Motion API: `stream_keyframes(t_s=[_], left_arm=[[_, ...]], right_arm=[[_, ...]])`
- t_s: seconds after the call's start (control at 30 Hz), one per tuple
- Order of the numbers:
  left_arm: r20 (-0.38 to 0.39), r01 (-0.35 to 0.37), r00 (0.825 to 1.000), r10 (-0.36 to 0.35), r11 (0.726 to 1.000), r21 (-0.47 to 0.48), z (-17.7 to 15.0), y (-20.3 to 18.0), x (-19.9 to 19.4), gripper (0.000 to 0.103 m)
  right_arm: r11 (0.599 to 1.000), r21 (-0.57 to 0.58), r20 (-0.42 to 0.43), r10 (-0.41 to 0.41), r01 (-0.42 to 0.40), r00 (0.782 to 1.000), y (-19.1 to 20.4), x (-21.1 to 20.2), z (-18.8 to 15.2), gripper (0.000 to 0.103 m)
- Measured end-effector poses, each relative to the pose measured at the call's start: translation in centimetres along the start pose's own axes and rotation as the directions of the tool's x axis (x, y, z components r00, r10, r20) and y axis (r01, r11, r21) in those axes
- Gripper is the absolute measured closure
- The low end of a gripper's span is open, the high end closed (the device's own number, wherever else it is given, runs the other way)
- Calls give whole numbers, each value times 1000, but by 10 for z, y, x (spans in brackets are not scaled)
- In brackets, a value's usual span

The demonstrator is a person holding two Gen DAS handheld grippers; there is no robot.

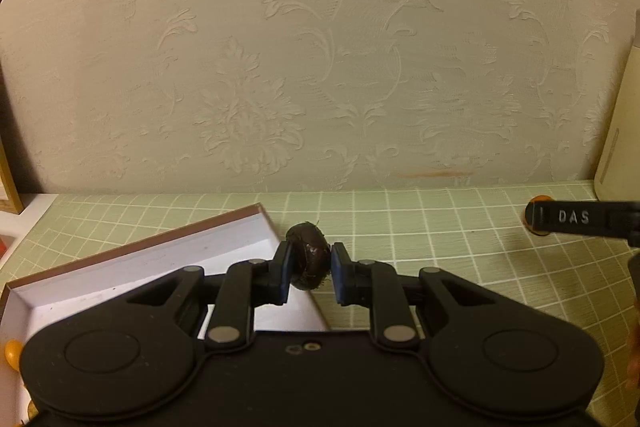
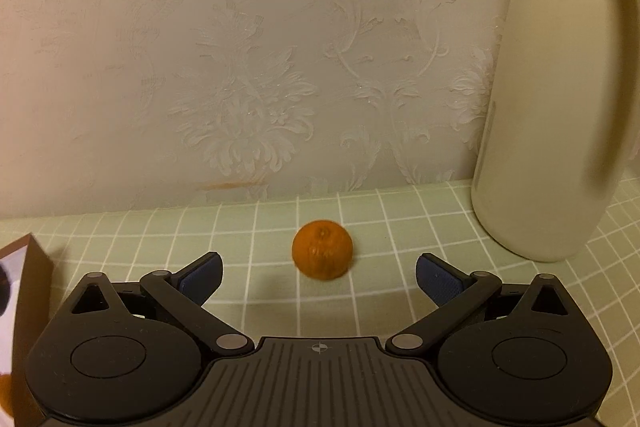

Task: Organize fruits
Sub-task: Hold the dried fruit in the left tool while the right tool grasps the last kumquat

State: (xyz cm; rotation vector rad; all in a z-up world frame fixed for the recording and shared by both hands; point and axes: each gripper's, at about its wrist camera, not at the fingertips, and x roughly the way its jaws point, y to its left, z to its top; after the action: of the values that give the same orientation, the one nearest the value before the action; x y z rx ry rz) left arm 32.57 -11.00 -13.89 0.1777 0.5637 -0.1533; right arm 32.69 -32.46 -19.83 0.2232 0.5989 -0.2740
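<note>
My left gripper [image 1: 310, 267] is shut on a small dark brown round fruit [image 1: 308, 255], held just over the near right corner of a white box [image 1: 160, 267] with brown outer walls. Small orange fruits [image 1: 12, 353] peek out at the box's left edge. In the right wrist view an orange tangerine [image 2: 322, 250] sits on the green checked cloth [image 2: 400, 227], just ahead of my right gripper [image 2: 318, 277], whose blue pads [image 2: 202, 277] stand wide open with nothing between them. The right gripper's finger [image 1: 576, 217] also shows at the right of the left wrist view, in front of the tangerine [image 1: 538, 215].
A tall cream thermos jug [image 2: 548, 107] stands on the cloth at the right, against the embossed wallpaper. The box's brown corner [image 2: 34, 287] sits at the far left of the right wrist view. A wooden frame [image 1: 8, 183] leans at the far left.
</note>
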Motion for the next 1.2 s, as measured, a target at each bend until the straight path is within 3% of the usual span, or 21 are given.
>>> stream_keyframes(t_s=[0.07, 0.1, 0.13, 0.5, 0.57, 0.6, 0.63, 0.9, 0.93, 1.2], left_arm=[[-1, -4, 1000, 4, 1000, -3, -1, 2, 1, 92], [-1, -8, 1000, 8, 1000, -4, -1, 3, 1, 92], [-3, -11, 1000, 11, 1000, -7, -2, 4, 1, 92], [-8, -34, 999, 34, 999, -36, -4, 20, -4, 92], [-12, -38, 999, 38, 999, -38, -5, 22, -5, 92], [-12, -42, 999, 42, 998, -41, -5, 24, -6, 92], [-11, -46, 999, 46, 998, -42, -6, 25, -6, 92], [-14, -69, 998, 68, 996, -56, -8, 38, -10, 92], [-15, -71, 997, 70, 996, -59, -8, 40, -10, 92], [-17, -94, 996, 93, 993, -74, -9, 52, -15, 92]], right_arm=[[1000, -3, -7, -11, 11, 1000, -1, 7, 2, 11], [1000, 2, -20, -7, 7, 1000, -1, 11, 3, 27], [1000, 9, -34, -3, 3, 999, -2, 14, 4, 32], [1000, 3, -55, -21, 21, 998, 2, 36, 8, 32], [1000, 11, -61, -10, 10, 998, 3, 38, 8, 36], [1000, 10, -61, -5, 6, 998, 3, 39, 9, 47], [1000, 6, -64, -5, 6, 998, 4, 40, 9, 50], [1000, 13, -90, -14, 15, 996, 5, 52, 10, 52], [1000, 18, -86, -12, 14, 996, 5, 52, 10, 61], [1000, 11, -78, 19, -18, 997, 13, 46, 7, 61]])
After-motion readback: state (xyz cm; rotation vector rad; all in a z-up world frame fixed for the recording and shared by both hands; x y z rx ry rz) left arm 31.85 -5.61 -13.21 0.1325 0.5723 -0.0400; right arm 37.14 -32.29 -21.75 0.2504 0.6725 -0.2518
